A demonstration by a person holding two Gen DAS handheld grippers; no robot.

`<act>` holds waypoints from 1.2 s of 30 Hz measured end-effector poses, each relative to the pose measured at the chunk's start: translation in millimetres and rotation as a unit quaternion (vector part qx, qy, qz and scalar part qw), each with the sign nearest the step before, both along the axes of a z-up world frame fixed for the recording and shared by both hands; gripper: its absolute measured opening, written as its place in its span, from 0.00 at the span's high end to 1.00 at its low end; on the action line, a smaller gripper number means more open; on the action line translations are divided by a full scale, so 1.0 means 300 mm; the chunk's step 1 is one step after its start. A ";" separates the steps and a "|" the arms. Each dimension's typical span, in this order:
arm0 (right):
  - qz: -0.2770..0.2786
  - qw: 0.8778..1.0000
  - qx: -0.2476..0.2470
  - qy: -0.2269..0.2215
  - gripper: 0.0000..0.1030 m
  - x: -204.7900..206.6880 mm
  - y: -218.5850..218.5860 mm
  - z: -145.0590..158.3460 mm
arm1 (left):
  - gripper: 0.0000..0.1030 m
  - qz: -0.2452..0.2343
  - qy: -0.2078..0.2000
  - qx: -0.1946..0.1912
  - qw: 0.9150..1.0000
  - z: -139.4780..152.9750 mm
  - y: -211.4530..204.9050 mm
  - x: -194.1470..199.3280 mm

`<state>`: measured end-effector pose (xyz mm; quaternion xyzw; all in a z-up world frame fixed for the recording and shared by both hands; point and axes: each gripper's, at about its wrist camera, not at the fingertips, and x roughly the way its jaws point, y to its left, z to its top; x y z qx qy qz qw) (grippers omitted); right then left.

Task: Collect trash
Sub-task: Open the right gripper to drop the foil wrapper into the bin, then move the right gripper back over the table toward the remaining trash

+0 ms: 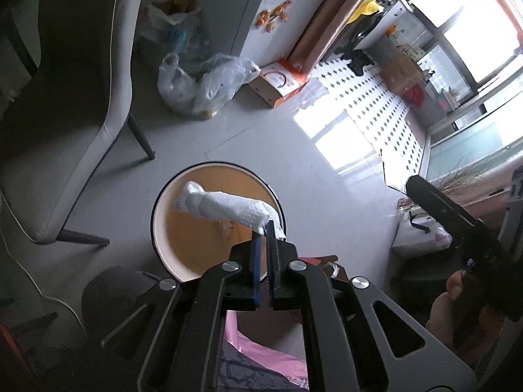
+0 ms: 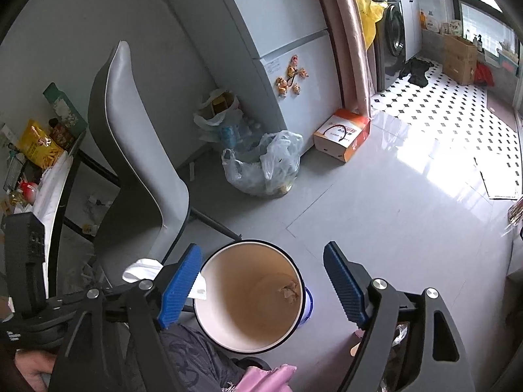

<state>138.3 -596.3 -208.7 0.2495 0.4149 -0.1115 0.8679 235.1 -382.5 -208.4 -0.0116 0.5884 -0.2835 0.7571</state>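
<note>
A crumpled white tissue (image 1: 225, 207) sticks out sideways from the tips of my left gripper (image 1: 264, 230), whose blue pads (image 1: 255, 261) stand nearly together and pinch its end. It hangs over the mouth of a round bin (image 1: 189, 248) with a dark rim and a cream inside. A small brownish scrap (image 2: 289, 289) lies at the bin's bottom. In the right wrist view my right gripper (image 2: 261, 248) stands wide open above the bin (image 2: 248, 297), with nothing between its pads (image 2: 179, 281). The tissue (image 2: 143, 269) shows partly behind its left finger.
A grey chair (image 2: 137, 150) stands just left of the bin. Plastic bags (image 2: 261, 166) and an orange-and-white box (image 2: 343, 134) sit by the fridge (image 2: 278, 49). A cluttered table (image 2: 39, 163) is at far left. Pink fabric (image 1: 261, 359) lies below the grippers.
</note>
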 end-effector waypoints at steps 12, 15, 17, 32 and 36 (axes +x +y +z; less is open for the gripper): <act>0.013 1.000 0.002 -0.012 0.26 0.003 0.044 0.032 | 0.44 0.045 -0.039 -0.016 0.998 0.120 0.102 0.014; 0.024 1.000 0.001 -0.019 0.25 0.014 0.075 0.058 | 0.41 0.065 -0.054 -0.026 0.996 0.181 0.160 0.014; 0.035 0.999 -0.003 -0.027 0.23 0.021 0.106 0.084 | 0.36 0.082 -0.067 -0.042 0.993 0.231 0.215 0.005; 0.124 0.989 -0.038 -0.074 0.07 0.080 0.457 0.290 | 0.09 0.228 -0.180 -0.054 0.955 0.470 0.611 -0.094; 0.166 0.980 -0.045 -0.100 0.07 0.085 0.560 0.367 | 0.07 0.275 -0.201 -0.055 0.939 0.507 0.760 -0.138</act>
